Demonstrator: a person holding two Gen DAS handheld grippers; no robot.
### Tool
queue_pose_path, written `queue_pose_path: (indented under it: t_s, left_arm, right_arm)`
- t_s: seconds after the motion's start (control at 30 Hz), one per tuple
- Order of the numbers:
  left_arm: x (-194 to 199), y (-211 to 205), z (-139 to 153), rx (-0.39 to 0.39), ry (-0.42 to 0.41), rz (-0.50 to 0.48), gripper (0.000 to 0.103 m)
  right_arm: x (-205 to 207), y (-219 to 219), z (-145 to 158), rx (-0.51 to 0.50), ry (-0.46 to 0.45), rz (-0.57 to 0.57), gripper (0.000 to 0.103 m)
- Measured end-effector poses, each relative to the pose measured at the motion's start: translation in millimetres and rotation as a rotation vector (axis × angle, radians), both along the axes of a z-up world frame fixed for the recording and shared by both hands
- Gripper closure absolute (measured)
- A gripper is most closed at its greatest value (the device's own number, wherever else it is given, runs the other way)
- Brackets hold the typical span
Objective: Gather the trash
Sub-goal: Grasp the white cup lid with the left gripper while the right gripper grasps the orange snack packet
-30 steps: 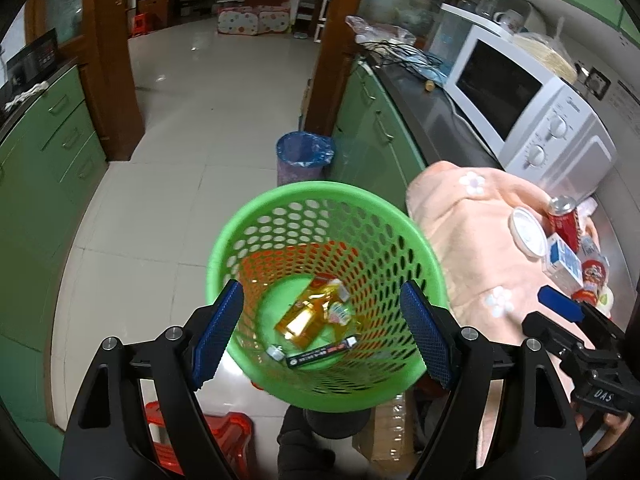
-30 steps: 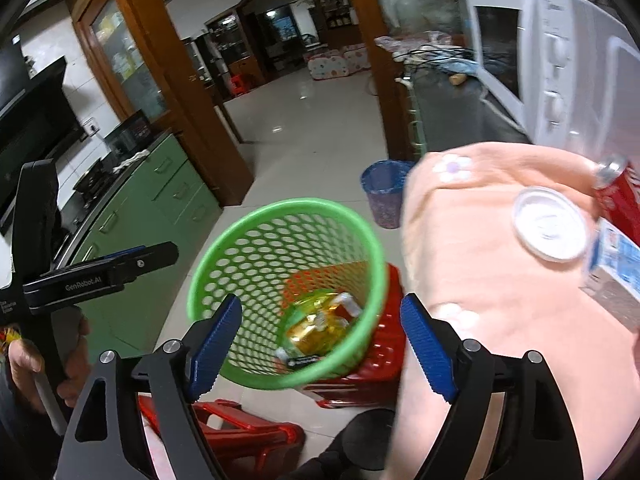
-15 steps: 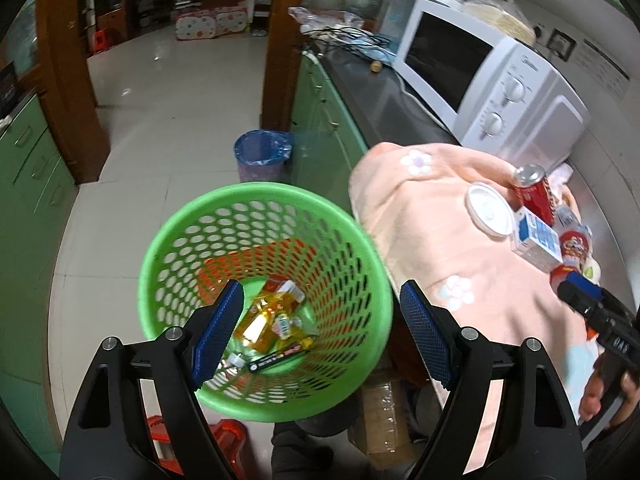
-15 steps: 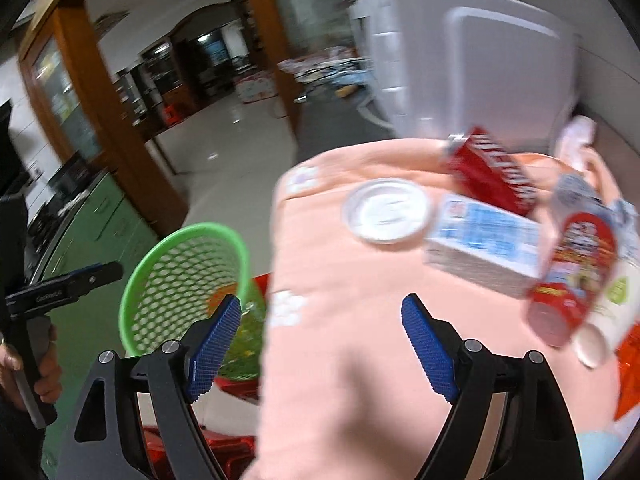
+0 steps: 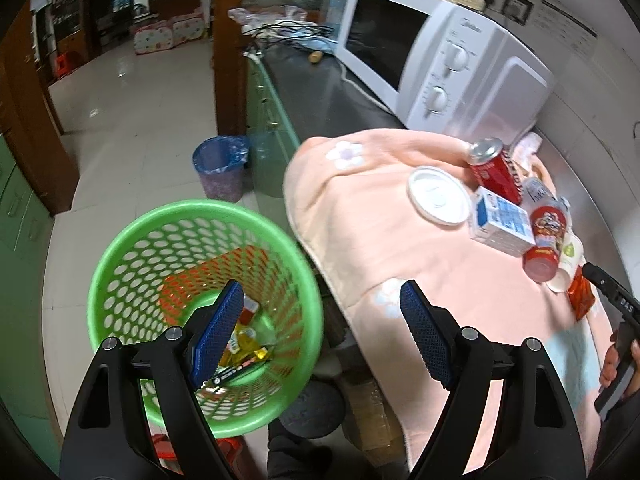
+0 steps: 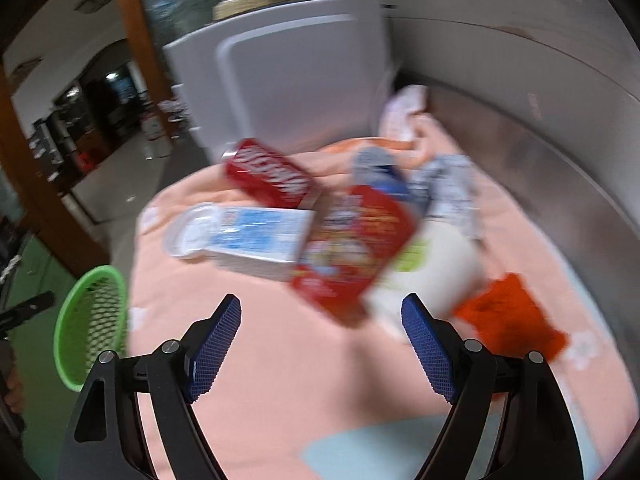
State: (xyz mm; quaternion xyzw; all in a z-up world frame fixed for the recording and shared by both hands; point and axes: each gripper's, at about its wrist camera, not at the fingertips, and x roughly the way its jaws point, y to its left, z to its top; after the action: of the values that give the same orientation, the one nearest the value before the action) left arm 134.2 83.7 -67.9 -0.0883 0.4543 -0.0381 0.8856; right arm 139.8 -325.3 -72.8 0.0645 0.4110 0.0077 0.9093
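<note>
Peach cloth (image 5: pixel 360 240) bears trash — green basket (image 5: pixel 120 248) beside it.

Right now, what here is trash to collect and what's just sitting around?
For the job:
green basket
red can
white lid
milk carton
red bottle
white cup
orange wrapper

Lying about:
microwave
pink cloth
blue bin

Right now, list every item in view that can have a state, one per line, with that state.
Left gripper: open, empty.
Right gripper: open, empty.
Green basket: upright, some trash inside.
Microwave: door closed.
Red can: standing tilted on the cloth.
Milk carton: lying on its side.
Red-capped bottle: lying down, capped.
White lid: lying flat.
Blue-lined bin: upright.
</note>
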Motion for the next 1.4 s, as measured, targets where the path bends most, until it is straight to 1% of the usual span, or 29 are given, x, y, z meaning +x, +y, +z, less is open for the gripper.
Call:
queue_pose_path:
  t_s: [0.17,0.37,0.53,0.57,0.6,0.7,0.83,0.93,1.0,1.13,1.23,1.4]
  left_arm:
    - [9,-25,2,0.006,0.0,-0.047,0.023]
    - [19,-60,1,0.024,0.004,-0.127,0.023]
    - [30,-87,-1,0.044,0.002,-0.198,0.022]
    - [33,-92,-1,0.047,0.004,-0.208,0.018]
    - [36,-96,-2,0.054,0.003,-0.215,0.016]
    - [47,-108,-5,0.072,0.003,-0.241,0.016]
    - [71,-120,-12,0.074,0.029,-0.253,0.016]
    - [89,-131,-18,0.089,0.039,-0.269,0.011]
    - [100,-138,-22,0.103,0.041,-0.28,0.007]
    - [123,-150,-33,0.134,0.06,-0.307,0.007]
    - [138,-156,-42,0.145,0.085,-0.325,0.007]
    - [151,-163,-50,0.142,0.105,-0.37,0.005]
  right_arm:
    - [-3,-45,-7,-0.054,0.033,-0.061,0.023]
    - [3,-74,-18,-0.122,0.072,-0.067,0.023]
    - [13,-87,-33,-0.151,0.119,-0.051,0.023]
    - [15,-89,-37,-0.164,0.126,-0.048,0.023]
    - [17,-90,-39,-0.168,0.13,-0.048,0.023]
    - [20,-93,-47,-0.168,0.149,-0.046,0.023]
    - [21,-99,-56,-0.161,0.171,-0.052,0.024]
    - [21,-102,-60,-0.154,0.181,-0.054,0.029]
    - [21,-105,-63,-0.149,0.187,-0.055,0.035]
    - [19,-106,-65,-0.155,0.194,-0.055,0.044]
    - [17,-106,-64,-0.149,0.192,-0.058,0.048]
    - [13,-105,-63,-0.144,0.189,-0.059,0.049]
